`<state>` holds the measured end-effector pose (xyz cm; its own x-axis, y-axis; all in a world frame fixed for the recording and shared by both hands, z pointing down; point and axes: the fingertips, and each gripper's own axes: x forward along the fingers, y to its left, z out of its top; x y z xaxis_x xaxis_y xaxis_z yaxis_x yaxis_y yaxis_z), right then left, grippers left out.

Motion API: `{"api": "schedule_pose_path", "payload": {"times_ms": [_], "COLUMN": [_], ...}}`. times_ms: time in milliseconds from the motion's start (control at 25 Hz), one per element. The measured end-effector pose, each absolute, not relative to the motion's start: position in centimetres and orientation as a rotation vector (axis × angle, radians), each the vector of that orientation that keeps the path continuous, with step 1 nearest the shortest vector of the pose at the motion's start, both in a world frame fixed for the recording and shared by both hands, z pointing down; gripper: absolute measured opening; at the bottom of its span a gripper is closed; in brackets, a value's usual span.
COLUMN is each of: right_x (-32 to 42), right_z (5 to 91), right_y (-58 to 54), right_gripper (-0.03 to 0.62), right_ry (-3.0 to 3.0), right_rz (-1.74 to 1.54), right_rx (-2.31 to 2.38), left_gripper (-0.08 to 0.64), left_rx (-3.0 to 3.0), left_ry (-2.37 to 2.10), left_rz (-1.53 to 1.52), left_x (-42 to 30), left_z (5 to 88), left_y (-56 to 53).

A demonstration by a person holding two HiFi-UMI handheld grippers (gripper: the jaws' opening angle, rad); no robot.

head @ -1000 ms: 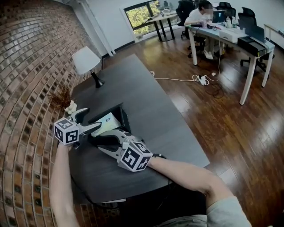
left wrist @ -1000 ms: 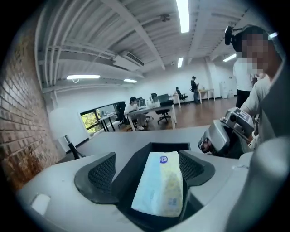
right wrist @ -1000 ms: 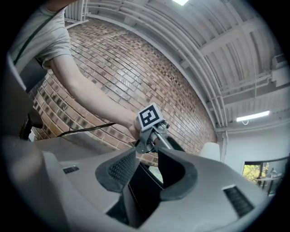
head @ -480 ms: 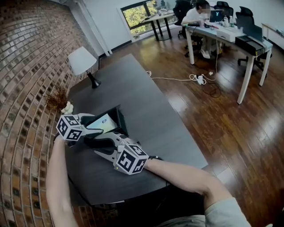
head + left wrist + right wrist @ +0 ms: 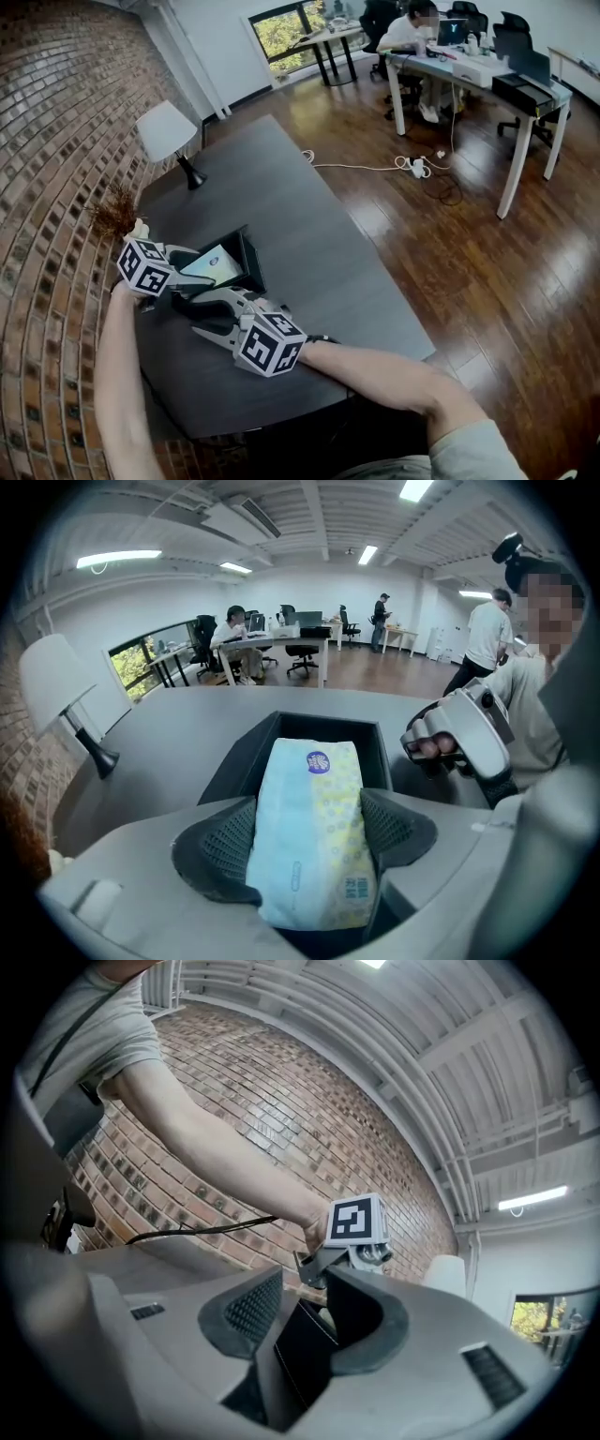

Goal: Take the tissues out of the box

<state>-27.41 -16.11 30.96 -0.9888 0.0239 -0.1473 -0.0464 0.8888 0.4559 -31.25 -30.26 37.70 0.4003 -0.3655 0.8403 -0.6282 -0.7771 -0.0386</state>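
An open black box (image 5: 246, 260) sits on the dark table (image 5: 309, 253) near the brick wall. A pale blue and yellow tissue pack (image 5: 212, 264) lies in it. In the left gripper view the pack (image 5: 314, 789) reaches out of the box (image 5: 234, 761), and both pads of my left gripper (image 5: 309, 841) press its sides; the jaws are opening slightly. My left gripper (image 5: 192, 272) is at the box's left side. My right gripper (image 5: 202, 316) is at the box's near edge. In the right gripper view my right gripper (image 5: 305, 1321) is shut on a black wall of the box (image 5: 305, 1358).
A white lamp (image 5: 164, 131) stands at the table's far left, with a dried plant (image 5: 114, 211) by the brick wall. The table's right edge drops to a wooden floor with a power strip and cable (image 5: 417, 167). Desks and seated people are far behind.
The left gripper's jaws, wide open over the box a second ago, have come down and closed on the tissue pack. The right gripper stays at the box's near edge.
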Motion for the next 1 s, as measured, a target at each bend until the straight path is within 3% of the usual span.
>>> {"api": "schedule_pose_path", "payload": {"times_ms": [240, 480, 600, 760, 880, 1000], "right_x": [-27.3, -27.2, -27.0, -26.7, -26.5, -26.2], "right_z": [31.3, 31.2, 30.9, 30.6, 30.6, 30.7], "right_y": [-15.8, -16.1, -16.2, -16.7, -17.0, -17.3], "right_gripper": [0.149, 0.149, 0.149, 0.147, 0.147, 0.148], "right_ry": [2.906, 2.902, 2.892, 2.881, 2.887, 2.892], "right_rz": [0.746, 0.76, 0.763, 0.752, 0.742, 0.736], "right_rx": [-0.006, -0.027, -0.044, -0.078, -0.09, -0.098], "left_gripper": [0.327, 0.325, 0.325, 0.322, 0.322, 0.322], "left_rx": [2.479, 2.665, 2.74, 2.713, 2.609, 2.49], "left_ry": [-0.949, -1.156, -1.341, -1.507, -1.403, -1.175], "left_rz": [1.37, 1.03, 0.631, -0.186, -0.856, -1.333], "left_x": [-30.6, -29.8, -30.4, -33.0, -34.5, -34.2], "left_z": [35.6, 28.9, 24.7, 20.6, 19.1, 19.6], "left_y": [-30.2, -29.4, -28.1, -24.1, -19.3, -14.4]}}
